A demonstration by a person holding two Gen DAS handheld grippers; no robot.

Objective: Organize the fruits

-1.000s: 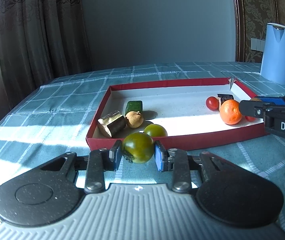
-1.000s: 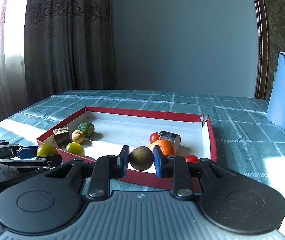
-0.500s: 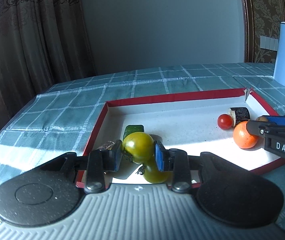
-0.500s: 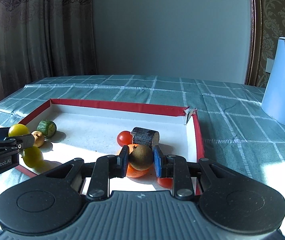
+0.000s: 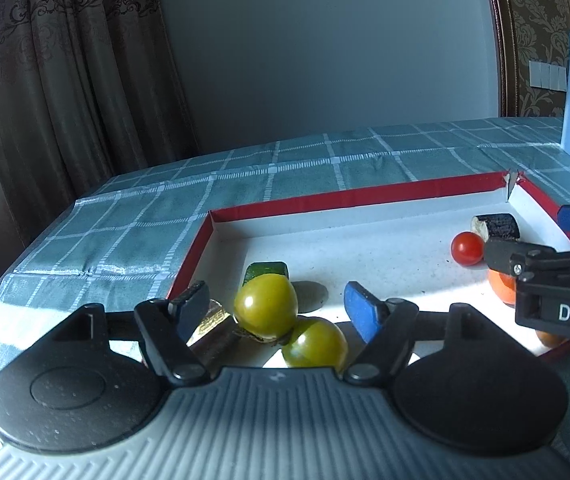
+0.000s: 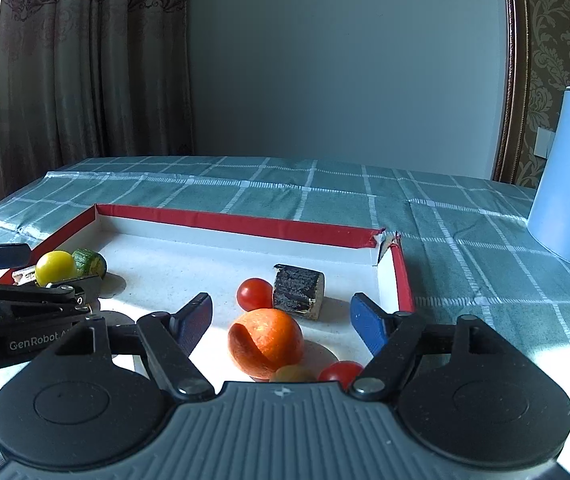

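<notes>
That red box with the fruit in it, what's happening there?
A person holds a two-finger gripper in each hand and sorts fruit into the red box. Both are open over it: the left gripper around two green tomatoes, the right gripper around an orange. Neither grips anything; the fruit looks just dropped.

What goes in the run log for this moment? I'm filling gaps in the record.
left gripper: open | green tomato: between its fingers, above second green tomato | right gripper: open over orange | tray: fruit inside
</notes>
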